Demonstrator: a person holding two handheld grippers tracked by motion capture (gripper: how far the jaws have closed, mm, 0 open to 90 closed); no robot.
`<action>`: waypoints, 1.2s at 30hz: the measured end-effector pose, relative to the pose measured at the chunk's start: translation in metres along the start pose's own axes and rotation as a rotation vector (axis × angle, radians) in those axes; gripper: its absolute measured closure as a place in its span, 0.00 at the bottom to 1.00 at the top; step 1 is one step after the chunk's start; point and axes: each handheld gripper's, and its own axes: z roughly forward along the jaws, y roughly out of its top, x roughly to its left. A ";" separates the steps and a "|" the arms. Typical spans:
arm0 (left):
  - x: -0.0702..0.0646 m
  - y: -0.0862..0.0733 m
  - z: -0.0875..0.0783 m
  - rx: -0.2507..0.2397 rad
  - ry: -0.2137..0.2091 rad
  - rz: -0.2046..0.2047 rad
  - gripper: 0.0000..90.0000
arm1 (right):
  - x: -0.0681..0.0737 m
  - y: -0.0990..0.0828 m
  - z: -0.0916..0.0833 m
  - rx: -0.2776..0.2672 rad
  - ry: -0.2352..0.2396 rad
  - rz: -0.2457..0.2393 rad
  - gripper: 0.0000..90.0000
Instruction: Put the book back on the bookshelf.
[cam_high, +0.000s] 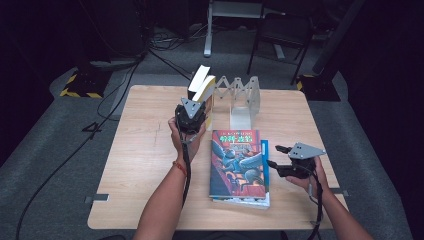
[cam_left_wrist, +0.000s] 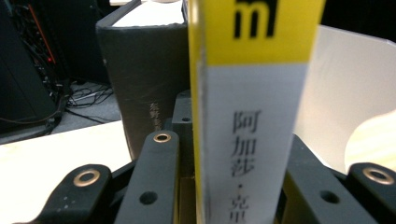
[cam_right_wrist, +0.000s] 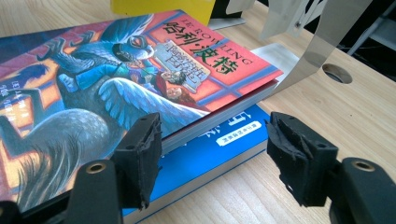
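Observation:
My left gripper (cam_high: 194, 114) is shut on a book with a yellow and white spine (cam_left_wrist: 252, 116), held upright at the left end of the folding metal book rack (cam_high: 243, 97). A dark grey book (cam_left_wrist: 140, 70) stands just behind it, leaning in the rack. My right gripper (cam_right_wrist: 215, 140) is open and held level at the right edge of a stack of two books. Its jaws stand on either side of the stack's corner without pressing. The top book has a red cover with a winged creature (cam_right_wrist: 116, 79), and a blue book (cam_right_wrist: 205, 161) lies under it.
The light wooden table (cam_high: 145, 150) has bare room on its left half. A metal plate of the rack (cam_right_wrist: 322, 51) rises close behind the stack, beside a hole in the tabletop (cam_right_wrist: 337, 73). Cables, a chair and stands lie on the dark floor beyond the table.

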 end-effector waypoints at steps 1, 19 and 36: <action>-0.003 0.000 0.004 -0.006 0.005 0.008 0.83 | 0.000 0.000 0.000 0.001 0.000 0.000 0.40; -0.008 0.018 -0.010 0.001 -0.002 0.071 0.75 | 0.002 0.003 -0.005 -0.020 0.005 -0.027 0.47; -0.006 0.038 0.008 0.066 0.005 0.092 0.83 | 0.002 0.002 -0.008 -0.049 0.053 -0.010 0.49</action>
